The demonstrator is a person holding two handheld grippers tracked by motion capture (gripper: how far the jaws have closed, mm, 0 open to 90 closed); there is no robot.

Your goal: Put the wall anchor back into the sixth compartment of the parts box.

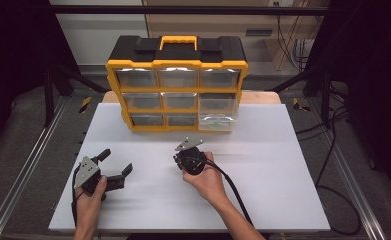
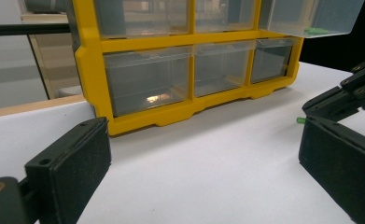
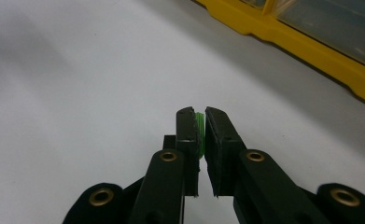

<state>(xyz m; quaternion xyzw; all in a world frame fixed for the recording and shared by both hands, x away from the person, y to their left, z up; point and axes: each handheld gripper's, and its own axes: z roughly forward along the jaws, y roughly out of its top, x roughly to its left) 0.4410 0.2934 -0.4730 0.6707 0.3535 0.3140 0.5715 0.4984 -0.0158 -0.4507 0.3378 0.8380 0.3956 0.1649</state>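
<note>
The right gripper (image 3: 201,116) was clenched on a small green plastic piece (image 3: 200,133), held above the white table (image 1: 263,165) at 6 o'clock from the yellow drawer organizer (image 1: 177,90). The left gripper (image 1: 117,164) rested at 9 o'clock, jaws spread wide, grasping nothing.

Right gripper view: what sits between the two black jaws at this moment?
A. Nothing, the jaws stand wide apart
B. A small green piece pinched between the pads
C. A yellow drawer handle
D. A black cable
B. In the right gripper view the right gripper has its jaws nearly together, and a thin small green piece shows squeezed in the narrow gap between the pads, above the white table.
</note>
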